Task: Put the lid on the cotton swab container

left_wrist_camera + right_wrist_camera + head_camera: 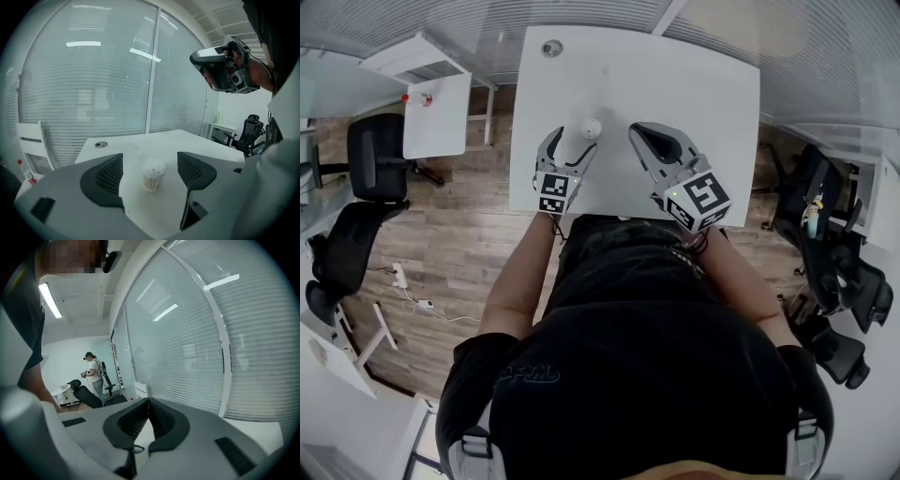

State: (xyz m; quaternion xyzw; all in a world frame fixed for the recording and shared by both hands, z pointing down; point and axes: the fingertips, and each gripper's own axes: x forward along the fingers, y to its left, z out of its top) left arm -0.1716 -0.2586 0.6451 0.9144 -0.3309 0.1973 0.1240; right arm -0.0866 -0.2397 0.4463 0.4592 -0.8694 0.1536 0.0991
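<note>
The cotton swab container is a small clear cup packed with white-tipped swabs, standing upright and uncovered on the white table. In the left gripper view the container stands a short way ahead, centred between the two dark fingers. My left gripper is open with nothing touching its pads. To its right, my right gripper is shut, its fingertips meeting, and I see nothing held in it. From the left gripper view, the right gripper hangs raised at the upper right. No lid is clear in any view.
A round cable grommet sits at the table's far left corner. Glass walls with blinds stand behind the table. Black office chairs and a small white desk are at the left, more chairs at the right. A person stands far off.
</note>
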